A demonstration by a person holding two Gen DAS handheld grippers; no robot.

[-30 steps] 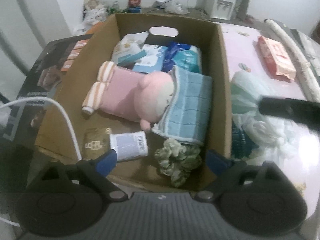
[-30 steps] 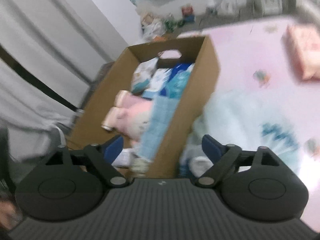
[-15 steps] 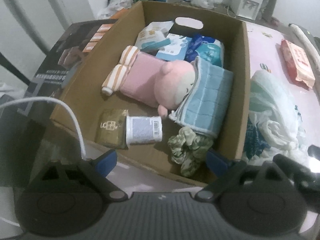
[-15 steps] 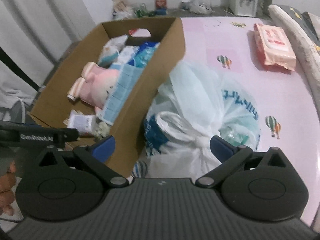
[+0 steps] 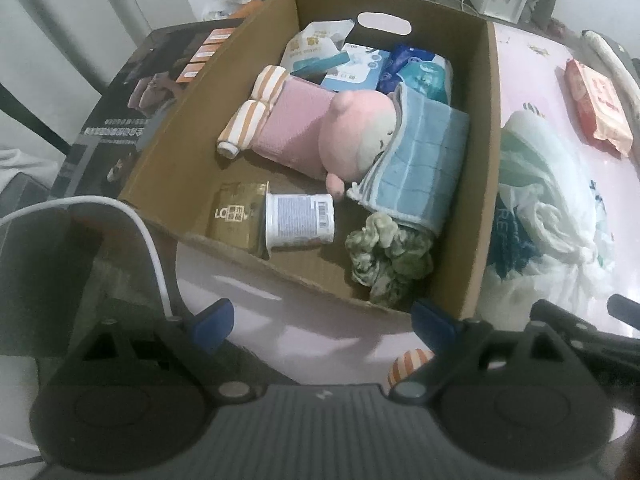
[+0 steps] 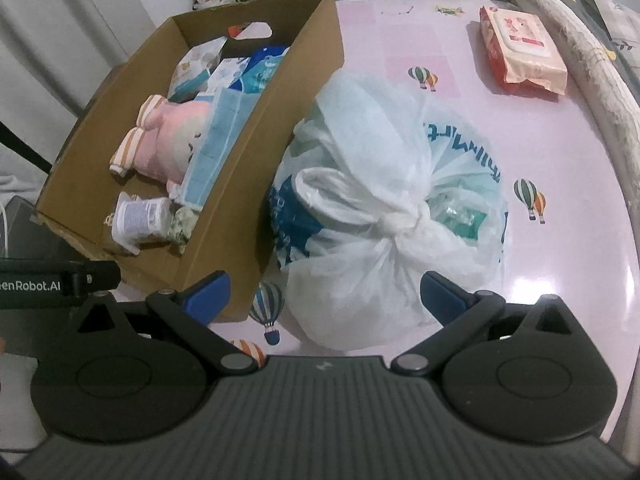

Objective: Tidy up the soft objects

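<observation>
Knotted white plastic bag (image 6: 392, 208) lies on the pink table (image 6: 560, 168) just ahead of the right gripper (image 6: 324, 292), its 2 jaws just spread wide and empty, cardboard box (image 6: 256, 152) touching the bag's left, white curtain behind.

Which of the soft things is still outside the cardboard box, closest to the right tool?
The knotted white plastic bag, lying on the pink table beside the box. The pink plush, blue towel and green scrunchie are inside.

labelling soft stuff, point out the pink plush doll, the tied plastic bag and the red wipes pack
pink plush doll (image 5: 352, 136), left wrist view, on its head
tied plastic bag (image 6: 404, 216), right wrist view, on the knot
red wipes pack (image 6: 520, 48), right wrist view, on its top face
</observation>
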